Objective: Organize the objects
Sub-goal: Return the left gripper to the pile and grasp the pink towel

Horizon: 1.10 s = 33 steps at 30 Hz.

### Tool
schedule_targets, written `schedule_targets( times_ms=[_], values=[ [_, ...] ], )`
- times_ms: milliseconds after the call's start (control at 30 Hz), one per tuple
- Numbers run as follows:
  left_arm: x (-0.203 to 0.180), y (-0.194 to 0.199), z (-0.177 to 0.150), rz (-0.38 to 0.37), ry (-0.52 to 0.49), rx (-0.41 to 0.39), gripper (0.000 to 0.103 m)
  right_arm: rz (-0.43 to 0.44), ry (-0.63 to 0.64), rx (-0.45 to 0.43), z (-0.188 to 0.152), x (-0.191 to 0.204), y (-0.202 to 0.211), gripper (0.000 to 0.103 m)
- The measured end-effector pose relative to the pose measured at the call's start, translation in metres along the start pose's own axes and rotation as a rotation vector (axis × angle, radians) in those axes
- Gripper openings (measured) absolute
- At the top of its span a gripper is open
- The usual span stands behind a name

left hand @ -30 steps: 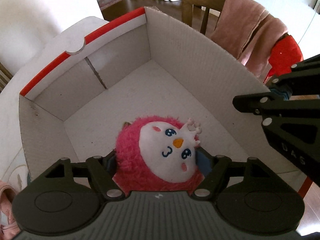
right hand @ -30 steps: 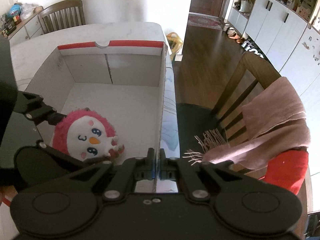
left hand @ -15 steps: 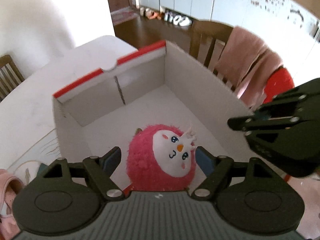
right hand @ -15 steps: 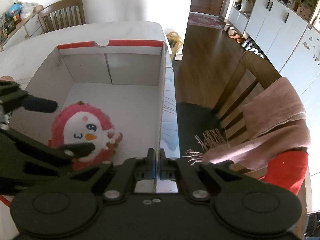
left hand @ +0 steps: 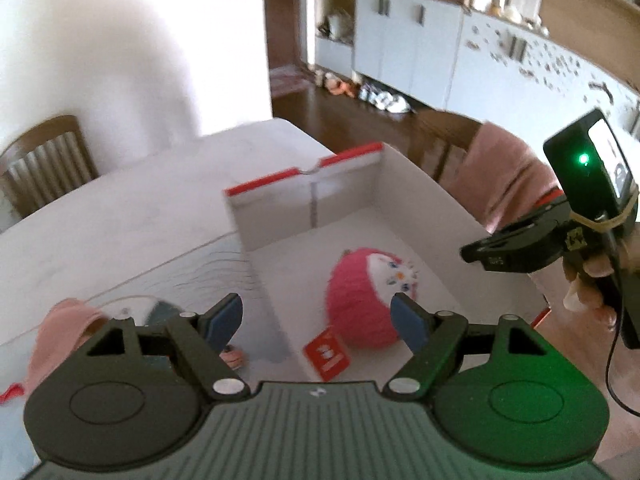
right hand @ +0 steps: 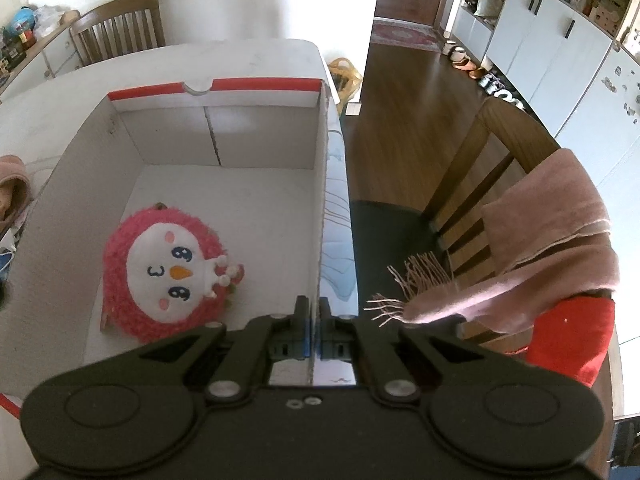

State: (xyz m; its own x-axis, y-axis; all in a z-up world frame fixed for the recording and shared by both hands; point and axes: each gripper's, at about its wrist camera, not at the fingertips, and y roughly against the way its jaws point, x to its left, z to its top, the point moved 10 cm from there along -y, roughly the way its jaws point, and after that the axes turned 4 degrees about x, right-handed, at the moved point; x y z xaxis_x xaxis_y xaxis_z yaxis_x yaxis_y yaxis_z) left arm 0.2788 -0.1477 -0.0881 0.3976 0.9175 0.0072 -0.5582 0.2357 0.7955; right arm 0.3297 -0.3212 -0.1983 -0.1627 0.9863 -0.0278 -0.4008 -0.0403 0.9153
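A round pink plush toy (left hand: pixel 366 298) with a white bird face lies on the floor of an open white cardboard box (left hand: pixel 416 190) with a red rim. It also shows in the right wrist view (right hand: pixel 160 272), with the box (right hand: pixel 320 184) around it. My left gripper (left hand: pixel 318 322) is open and empty, raised above the box's near left wall. My right gripper (right hand: pixel 314 330) is shut on the box's right wall; it shows at the right in the left wrist view (left hand: pixel 508 250).
The box stands on a white table (left hand: pixel 120 216). A pink cloth item (left hand: pixel 60 328) lies on the table left of the box. A wooden chair (right hand: pixel 480 184) draped with a pink scarf (right hand: pixel 540 236) stands right of the table. Another chair (left hand: pixel 44 160) stands behind.
My left gripper let go of the plush toy, opened wide and pulled up and back to the left. The toy now rests on the box floor. My right gripper kept its hold.
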Motion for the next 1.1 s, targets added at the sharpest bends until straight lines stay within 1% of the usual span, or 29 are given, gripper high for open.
schedule_targets(
  times_ms=[133, 267, 333, 500, 533, 600, 633, 767, 900, 1033, 1100],
  values=[
    [0.037, 0.02, -0.014, 0.045, 0.051, -0.034, 0.081, -0.006, -0.004, 0.004, 0.001, 0.0, -0.001, 0.002],
    [0.077, 0.034, -0.029, 0.115, 0.084, -0.042, 0.081, -0.012, -0.004, 0.01, 0.001, 0.0, -0.001, 0.002],
    [0.096, 0.037, -0.036, 0.135, 0.108, -0.042, 0.081, -0.017, -0.005, 0.013, 0.002, 0.0, -0.001, 0.003],
    [0.142, 0.041, -0.056, 0.172, 0.162, -0.04, 0.085, -0.036, -0.005, 0.022, 0.002, 0.002, -0.003, 0.004],
    [0.15, 0.041, -0.06, 0.178, 0.171, -0.038, 0.087, -0.038, -0.005, 0.023, 0.002, 0.002, -0.003, 0.004],
    [0.166, 0.039, -0.067, 0.183, 0.191, -0.032, 0.094, -0.043, -0.002, 0.025, 0.002, 0.001, -0.004, 0.004],
    [0.172, 0.038, -0.07, 0.184, 0.196, -0.031, 0.102, -0.045, -0.002, 0.026, 0.003, 0.001, -0.004, 0.004],
    [0.198, 0.024, -0.081, 0.172, 0.203, -0.006, 0.103, -0.056, -0.006, 0.027, 0.003, 0.002, -0.005, 0.005],
    [0.222, 0.004, -0.091, 0.191, 0.19, 0.028, 0.103, -0.076, -0.007, 0.03, 0.004, 0.004, -0.006, 0.006],
    [0.24, -0.015, -0.1, 0.203, 0.158, 0.057, 0.103, -0.088, -0.007, 0.032, 0.004, 0.004, -0.006, 0.006],
    [0.246, -0.024, -0.106, 0.193, 0.152, 0.081, 0.103, -0.09, -0.009, 0.032, 0.005, 0.004, -0.007, 0.006]
  ],
)
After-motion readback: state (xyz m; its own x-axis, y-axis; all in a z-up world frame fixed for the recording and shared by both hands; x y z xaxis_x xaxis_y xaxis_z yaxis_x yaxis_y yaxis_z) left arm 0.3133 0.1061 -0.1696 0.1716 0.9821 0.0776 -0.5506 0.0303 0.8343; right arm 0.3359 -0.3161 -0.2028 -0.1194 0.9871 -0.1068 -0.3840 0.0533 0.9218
